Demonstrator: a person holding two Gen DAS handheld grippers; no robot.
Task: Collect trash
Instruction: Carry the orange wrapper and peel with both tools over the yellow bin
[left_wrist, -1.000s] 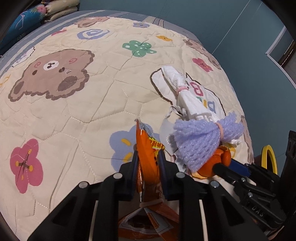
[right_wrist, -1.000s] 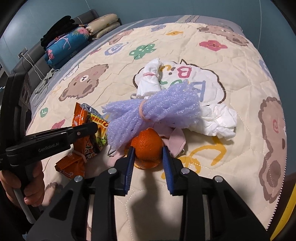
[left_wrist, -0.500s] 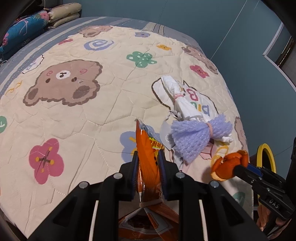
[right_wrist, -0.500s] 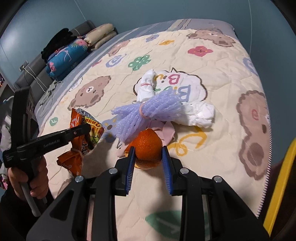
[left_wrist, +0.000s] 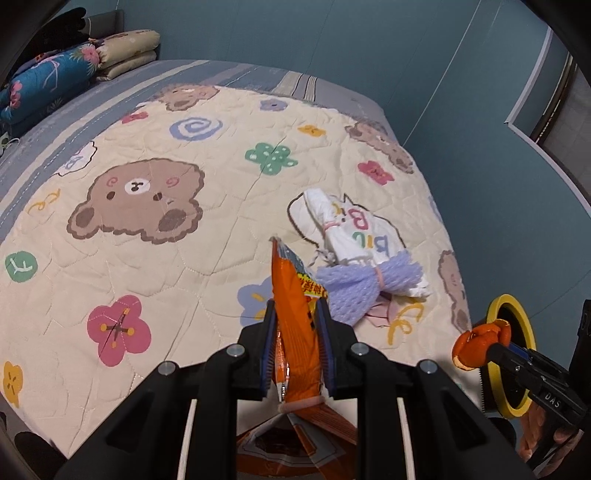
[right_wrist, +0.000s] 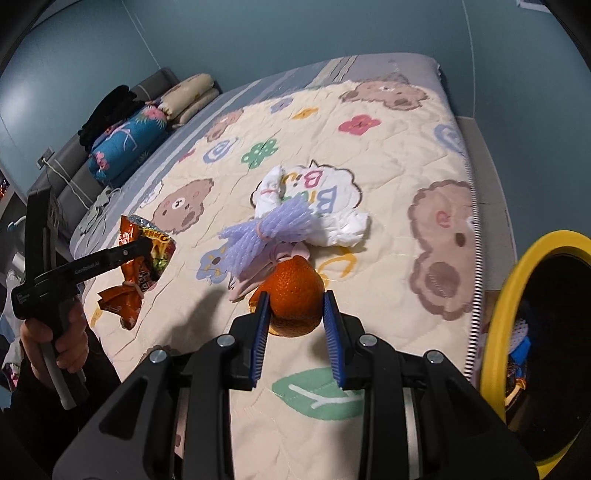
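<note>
The right tongs (right_wrist: 295, 306), pinching the orange peel (right_wrist: 295, 295), sit nearer the yellow-rimmed bin (right_wrist: 506, 314) at frame right than the left tongs (left_wrist: 295, 314), pinching the snack wrapper (left_wrist: 291, 295).

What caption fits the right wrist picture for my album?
Right gripper holds orange peel near the yellow-rimmed bin.

Legible text is sparse. At lower right of the left wrist view, the right hand-held gripper (left_wrist: 476, 349) bears white letters "DAS". At left of the right wrist view, the left hand-held gripper (right_wrist: 142, 245) carries a white brand line, too small to read. The quilt (right_wrist: 388, 155) shows coloured letters "Big" at centre. Print on the orange snack wrapper (left_wrist: 295, 332) is illegible.
</note>
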